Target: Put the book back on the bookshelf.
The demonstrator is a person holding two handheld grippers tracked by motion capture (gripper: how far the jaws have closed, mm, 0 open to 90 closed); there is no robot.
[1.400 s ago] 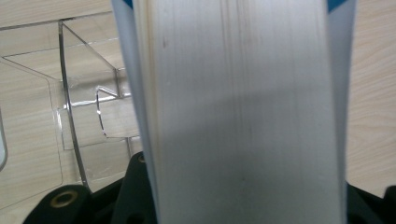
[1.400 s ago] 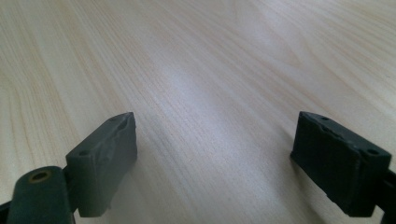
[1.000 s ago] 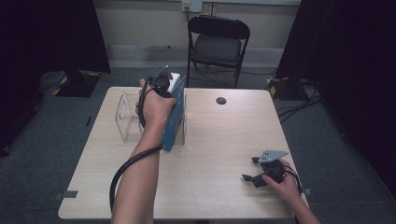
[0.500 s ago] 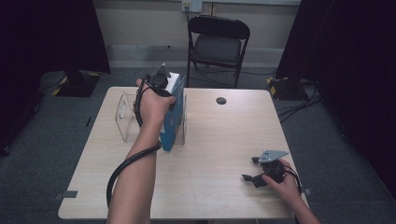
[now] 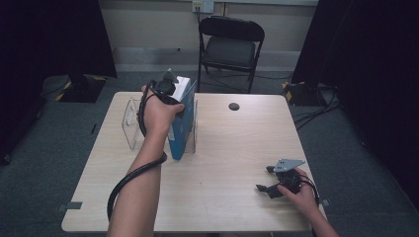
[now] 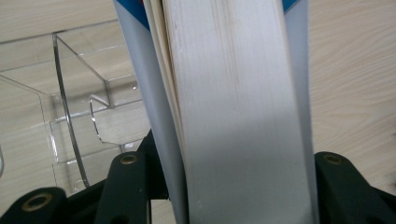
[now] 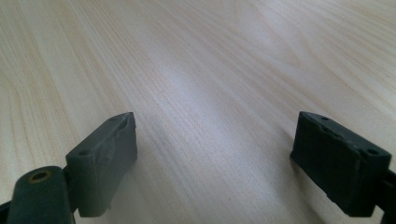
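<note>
over at nine o'clock on the table (image 5: 222, 163) stands the clear acrylic book rack (image 5: 132, 129), and the blue-covered book (image 5: 181, 129) is upright at the rack's right end, its lower corner down near the tabletop. judging by this, the step in hand is slotting the book into the rack; the next move calls for lowering it straight between the dividers without tipping it, then easing the grip off. the left gripper (image 5: 168, 88) comes down on the book's top edge from above, forearm stretched toward twelve o'clock, wrist bent over; in the left gripper view its jaws are spread wide and clamped on both covers of the book (image 6: 238, 112), pale page edges between them. moving right to five o'clock: the right gripper (image 5: 269, 180) lies low by the near edge, hand resting, jaws well apart with bare wood between them, gripping nothing.
</note>
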